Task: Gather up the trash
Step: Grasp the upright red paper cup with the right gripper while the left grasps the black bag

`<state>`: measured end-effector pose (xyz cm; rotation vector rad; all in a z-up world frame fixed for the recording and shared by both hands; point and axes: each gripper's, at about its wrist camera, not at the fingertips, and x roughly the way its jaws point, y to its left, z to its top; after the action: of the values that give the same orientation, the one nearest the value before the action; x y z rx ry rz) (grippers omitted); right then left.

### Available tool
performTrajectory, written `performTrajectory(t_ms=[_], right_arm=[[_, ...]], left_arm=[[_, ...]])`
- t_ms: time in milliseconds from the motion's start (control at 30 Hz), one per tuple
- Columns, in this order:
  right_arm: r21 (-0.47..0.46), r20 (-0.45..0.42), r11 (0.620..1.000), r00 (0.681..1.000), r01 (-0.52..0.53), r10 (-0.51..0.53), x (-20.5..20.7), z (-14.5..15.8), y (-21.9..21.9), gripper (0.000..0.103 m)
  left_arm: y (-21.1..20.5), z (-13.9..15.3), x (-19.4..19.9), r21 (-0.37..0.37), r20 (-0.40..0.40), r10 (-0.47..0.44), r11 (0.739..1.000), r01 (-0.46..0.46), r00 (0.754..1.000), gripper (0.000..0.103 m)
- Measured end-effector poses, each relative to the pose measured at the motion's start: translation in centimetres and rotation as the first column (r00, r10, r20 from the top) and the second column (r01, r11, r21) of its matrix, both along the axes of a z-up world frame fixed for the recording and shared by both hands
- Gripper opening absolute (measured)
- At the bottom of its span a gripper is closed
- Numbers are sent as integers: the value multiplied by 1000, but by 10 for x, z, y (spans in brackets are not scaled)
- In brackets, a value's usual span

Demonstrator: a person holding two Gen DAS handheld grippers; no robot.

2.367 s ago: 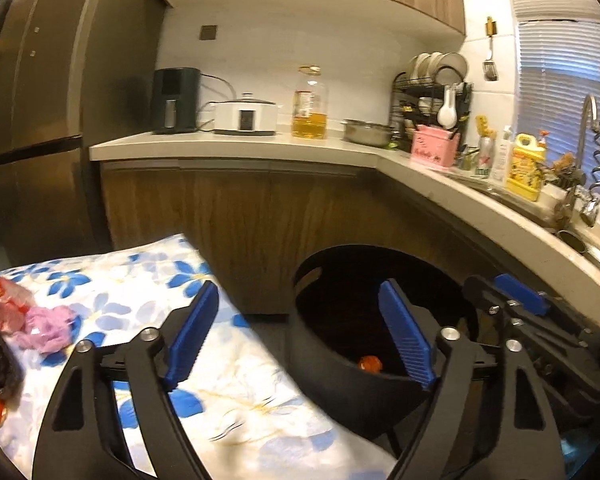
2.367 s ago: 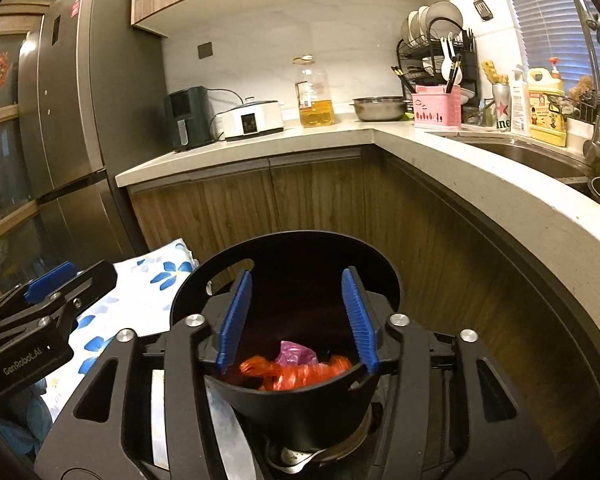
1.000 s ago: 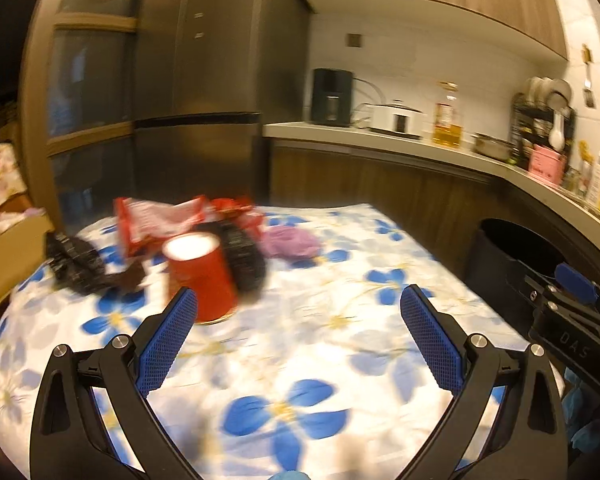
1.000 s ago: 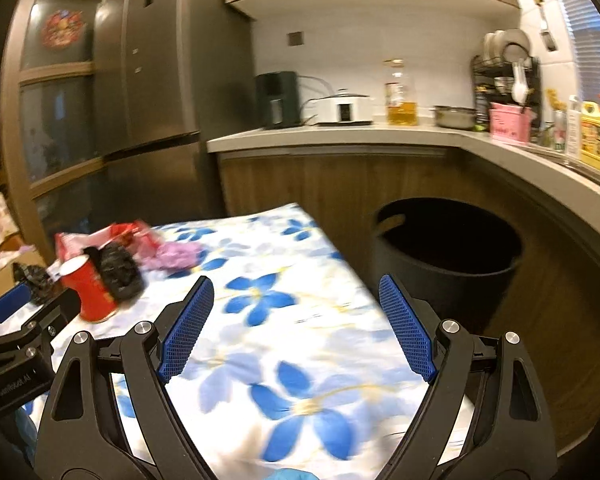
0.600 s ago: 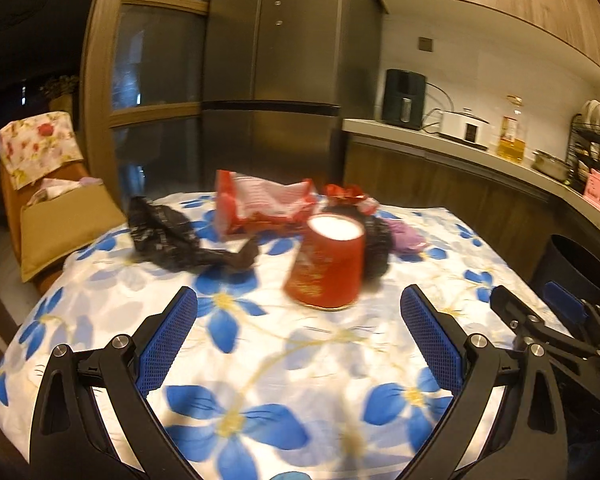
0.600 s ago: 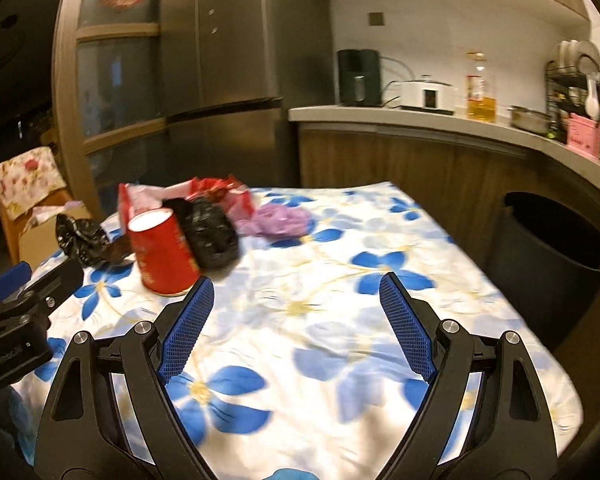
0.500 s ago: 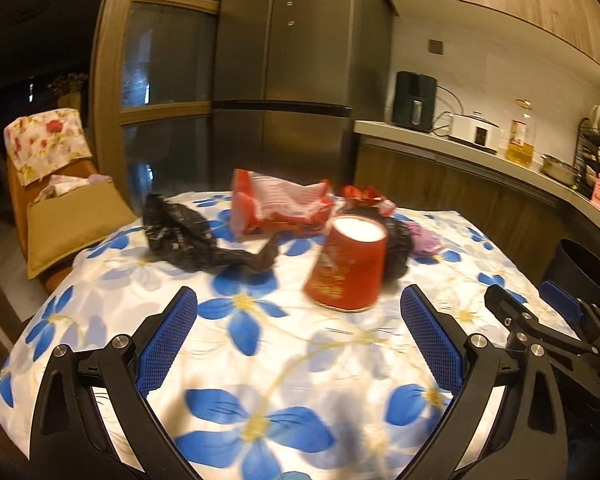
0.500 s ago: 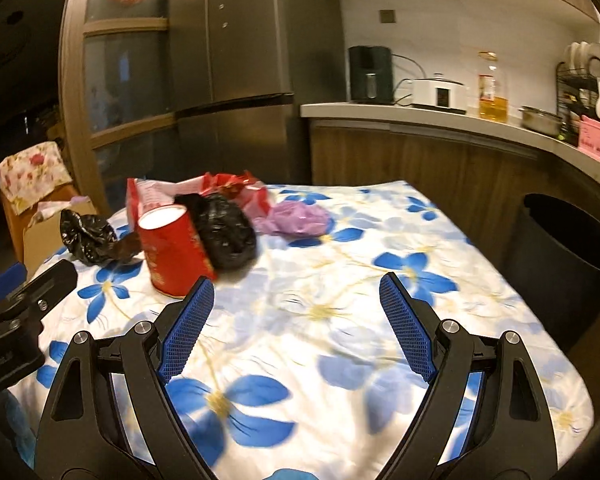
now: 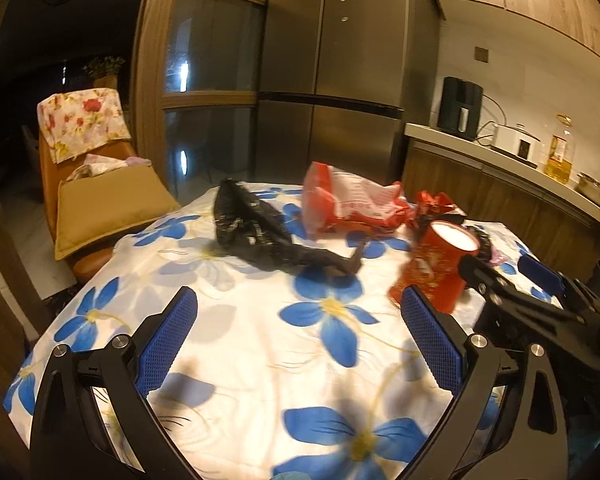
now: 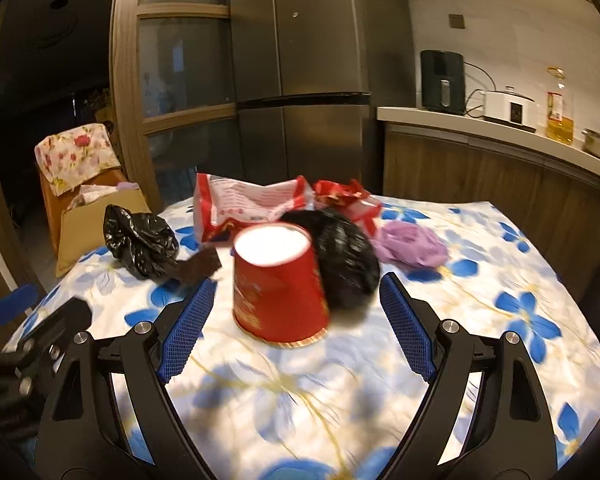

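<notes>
Red cup [image 10: 278, 284] now looms nearer, seemingly between right gripper's [image 10: 292, 324] wide jaws.

colours on the cloth

the surface [image 10: 500, 280] wears white cloth with blue, yellow-centred flowers. red cup [image 10: 278, 288], gold-patterned, white inside. two black bags [image 10: 140, 246] [image 10: 346, 260], a lilac wad [image 10: 414, 248], a red-and-white wrapper [image 10: 248, 204]. blue pads [image 10: 186, 326] on black frames.
</notes>
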<state>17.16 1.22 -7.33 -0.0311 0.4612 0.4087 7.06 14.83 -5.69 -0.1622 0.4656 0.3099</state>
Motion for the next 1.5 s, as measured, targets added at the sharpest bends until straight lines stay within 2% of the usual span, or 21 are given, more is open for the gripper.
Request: performTrajectory(t_ms=[167, 433, 533, 633, 667, 833, 1033, 1167, 1300, 1433, 1500], right_arm=[[-22, -10, 1000, 1000, 4, -4, 20, -1, 22, 84], [-20, -56, 999, 998, 30, -31, 43, -9, 29, 83], [-28, -64, 999, 998, 26, -28, 45, -11, 31, 76], [-30, -79, 999, 997, 24, -26, 47, -14, 31, 63], [-26, -81, 999, 996, 24, -26, 48, -14, 31, 60], [-16, -69, 1000, 997, 17, -18, 44, -13, 25, 58], [7, -46, 1000, 999, 20, -20, 36, -6, 13, 57], [22, -31, 1000, 999, 10, -10, 25, -2, 4, 57], [33, -15, 999, 1000, -3, 3, 15, 3, -1, 57], [44, -2, 999, 1000, -11, 11, 8, 8, -6, 57], [48, 2, 999, 1000, -11, 11, 5, 9, -8, 57]], left_arm=[[14, -1, 2, -8, -4, 18, 1000, -18, 1000, 97], [29, -5, 13, -38, -25, 20, 999, -21, 999, 97], [33, -4, 19, -45, -31, 21, 999, -23, 999, 97], [35, -1, 25, -37, -21, 24, 999, -25, 999, 97], [35, 0, 26, -33, -19, 26, 999, -27, 999, 97], [46, 4, 43, -51, -16, 37, 998, -38, 999, 97], [68, 6, 73, -63, -26, 117, 991, -118, 993, 97], [75, 3, 95, -50, -55, 152, 987, -155, 987, 97], [79, -4, 112, -71, -101, 139, 987, -146, 985, 97], [76, -6, 124, -75, -126, 110, 990, -120, 986, 90], [72, -10, 130, -73, -153, 84, 993, -96, 985, 80]])
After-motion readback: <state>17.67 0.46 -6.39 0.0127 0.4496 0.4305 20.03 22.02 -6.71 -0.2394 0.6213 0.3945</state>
